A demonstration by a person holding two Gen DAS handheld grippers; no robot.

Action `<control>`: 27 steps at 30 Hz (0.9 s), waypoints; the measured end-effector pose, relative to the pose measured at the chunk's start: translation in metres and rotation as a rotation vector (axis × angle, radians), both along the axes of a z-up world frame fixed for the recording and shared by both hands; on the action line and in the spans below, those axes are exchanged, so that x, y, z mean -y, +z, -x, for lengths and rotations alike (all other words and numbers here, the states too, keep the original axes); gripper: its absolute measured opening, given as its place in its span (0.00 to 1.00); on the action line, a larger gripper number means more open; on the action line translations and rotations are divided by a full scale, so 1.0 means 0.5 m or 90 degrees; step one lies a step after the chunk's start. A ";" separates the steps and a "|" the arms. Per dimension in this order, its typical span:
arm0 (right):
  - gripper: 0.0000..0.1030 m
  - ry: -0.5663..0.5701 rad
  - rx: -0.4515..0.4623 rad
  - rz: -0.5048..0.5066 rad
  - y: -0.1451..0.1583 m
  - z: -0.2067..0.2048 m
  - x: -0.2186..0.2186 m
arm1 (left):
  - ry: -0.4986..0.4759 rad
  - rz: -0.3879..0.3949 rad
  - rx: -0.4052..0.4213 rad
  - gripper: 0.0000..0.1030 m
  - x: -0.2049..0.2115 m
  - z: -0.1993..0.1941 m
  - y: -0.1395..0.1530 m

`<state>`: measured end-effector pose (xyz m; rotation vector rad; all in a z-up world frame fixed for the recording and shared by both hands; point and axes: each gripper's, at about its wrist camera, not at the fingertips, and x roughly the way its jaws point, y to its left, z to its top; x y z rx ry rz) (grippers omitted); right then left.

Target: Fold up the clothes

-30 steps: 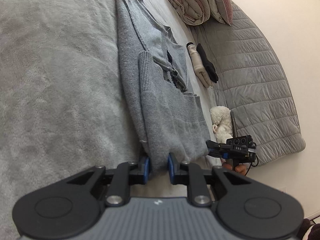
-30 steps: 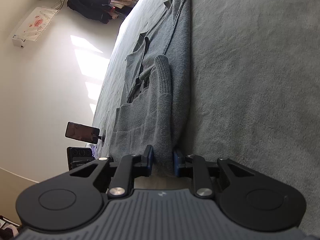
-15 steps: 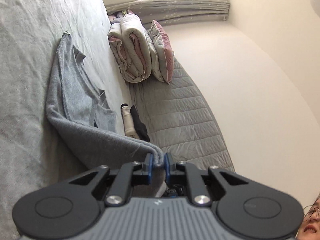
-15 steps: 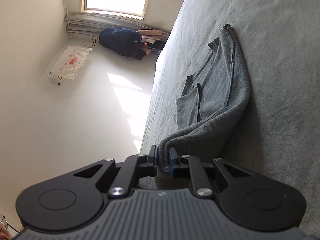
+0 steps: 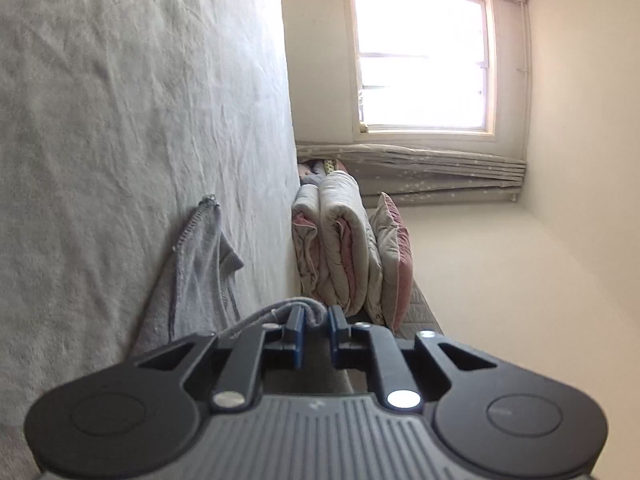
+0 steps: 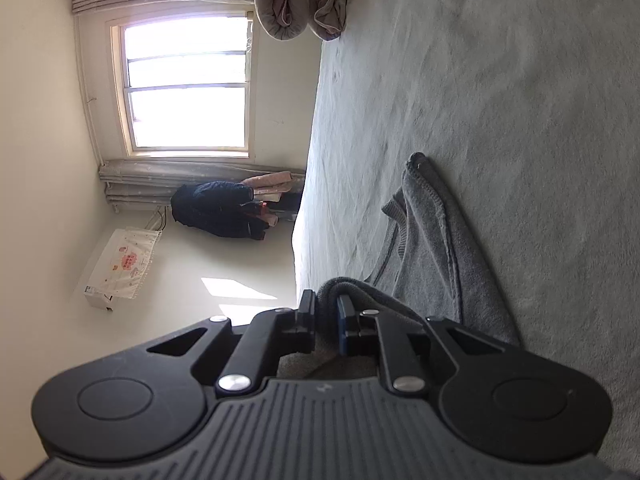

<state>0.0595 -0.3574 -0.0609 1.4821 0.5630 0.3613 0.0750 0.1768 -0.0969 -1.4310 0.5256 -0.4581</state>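
Sweater (image 5: pixel 192 280) hem pinched in left gripper (image 5: pixel 316 320) and right gripper (image 6: pixel 326 312), both jaws opening slightly; thin bite may slip mid-fold over bed (image 5: pixel 120 120).

Ahead of your left gripper, a stack of folded quilts (image 5: pixel 340 240) and a pink-edged pillow (image 5: pixel 394 256) stand just past the edge of the grey bed cover (image 5: pixel 140 100), below a bright window (image 5: pixel 424 56). Ahead and left of your right gripper, dark clothes (image 6: pixel 216 208) hang beneath gathered curtains (image 6: pixel 192 180), near a white box (image 6: pixel 120 268).
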 end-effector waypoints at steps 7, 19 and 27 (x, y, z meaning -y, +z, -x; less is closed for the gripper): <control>0.61 -0.042 -0.012 0.071 -0.003 -0.004 0.013 | 0.020 -0.124 -0.011 0.44 -0.014 -0.025 0.022; 0.60 0.043 0.131 0.546 0.068 -0.057 -0.104 | -0.123 -0.507 0.090 0.44 0.077 -0.154 0.099; 0.30 0.092 0.152 0.740 0.008 -0.086 -0.175 | -0.164 -0.555 0.109 0.19 0.104 -0.188 0.067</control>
